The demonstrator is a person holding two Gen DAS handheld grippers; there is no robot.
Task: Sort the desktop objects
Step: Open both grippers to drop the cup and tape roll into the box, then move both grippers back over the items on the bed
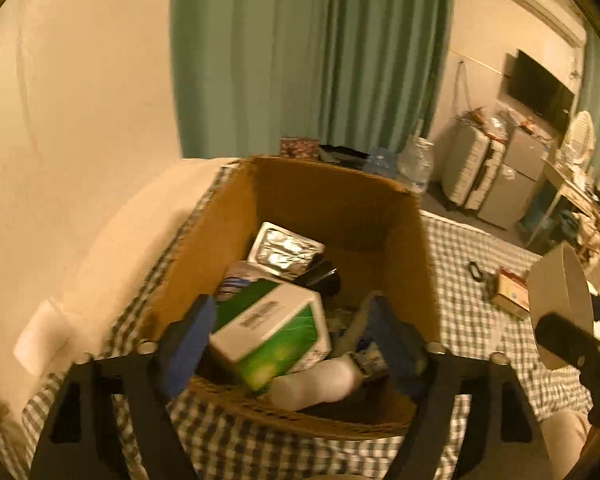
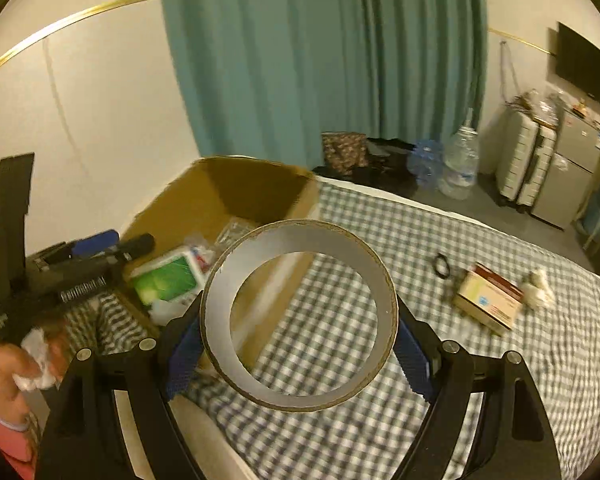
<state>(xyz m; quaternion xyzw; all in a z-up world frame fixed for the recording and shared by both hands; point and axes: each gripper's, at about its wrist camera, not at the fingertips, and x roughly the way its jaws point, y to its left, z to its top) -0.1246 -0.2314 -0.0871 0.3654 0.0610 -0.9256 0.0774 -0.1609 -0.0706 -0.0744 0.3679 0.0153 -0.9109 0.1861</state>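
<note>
A wide cardboard tape ring (image 2: 298, 314) stood on edge, clamped between blue fingers (image 2: 184, 356); a green-and-white box (image 1: 270, 330) lay tilted inside the open cardboard box (image 1: 332, 200) on the checked bed (image 2: 480, 380)

My left camera looks steeply down, close over the cardboard box (image 1: 332, 216) at the checked bedspread's (image 1: 480, 320) left edge. My right camera sits further right, probably slightly farther back, facing the curtain (image 2: 320, 60). Both views share the box, bedspread and curtain.
</note>
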